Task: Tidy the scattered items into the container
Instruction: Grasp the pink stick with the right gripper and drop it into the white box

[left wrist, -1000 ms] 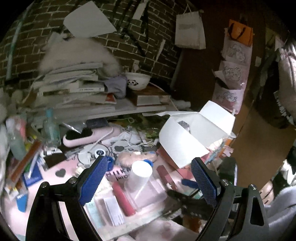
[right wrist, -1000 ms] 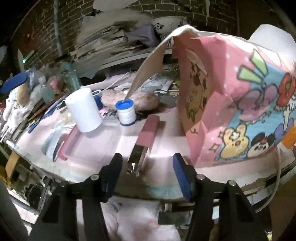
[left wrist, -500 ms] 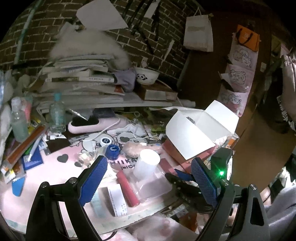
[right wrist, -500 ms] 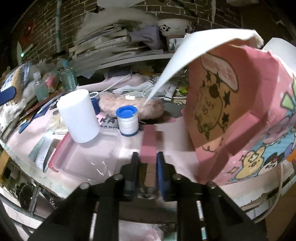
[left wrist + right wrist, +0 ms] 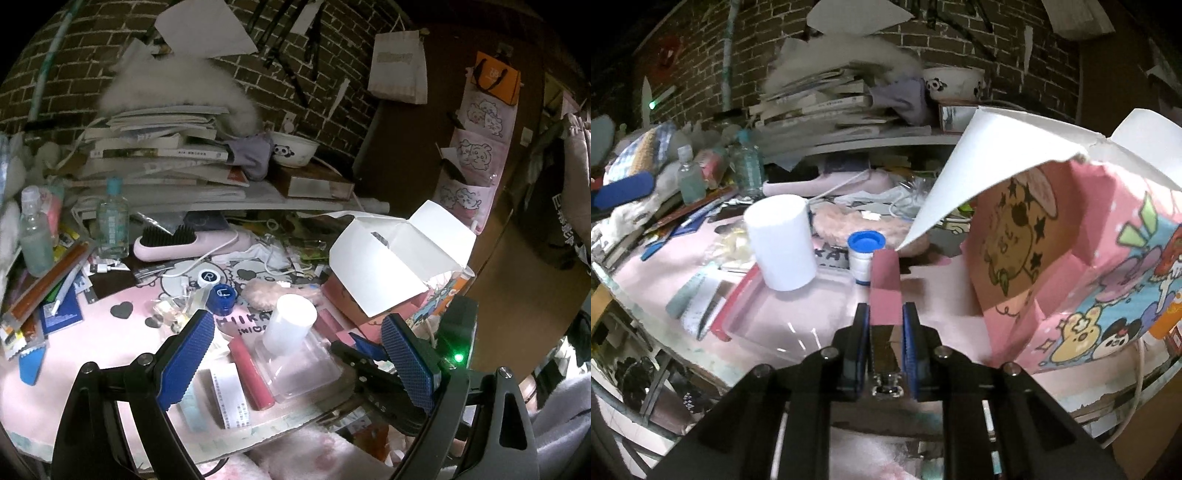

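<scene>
My right gripper (image 5: 885, 317) is shut on the near end of a pink stapler (image 5: 884, 284), which points forward over the desk. To its right stands the pink cartoon box (image 5: 1071, 280) with its white flaps open. A white cup (image 5: 779, 240) and a blue-capped jar (image 5: 866, 254) stand just left of the stapler. My left gripper (image 5: 295, 343) hangs open above the desk's front edge, holding nothing. Below it are the white cup (image 5: 291, 321) and a red tube (image 5: 251, 369), with the box (image 5: 391, 258) to the right. The right gripper (image 5: 360, 345) shows beside my right finger.
A clear plastic tray (image 5: 798, 321) lies under the cup. A receipt (image 5: 229, 395), blue lens case (image 5: 221, 297), pink hairbrush (image 5: 184, 243), bottles (image 5: 112, 229) and cables crowd the pink mat. Stacked books (image 5: 159, 155) and a panda bowl (image 5: 295, 149) fill the shelf behind.
My right gripper went from open around the pink stapler to shut on it, and the stapler's far end has come up. The left gripper has drawn back and higher, still open.
</scene>
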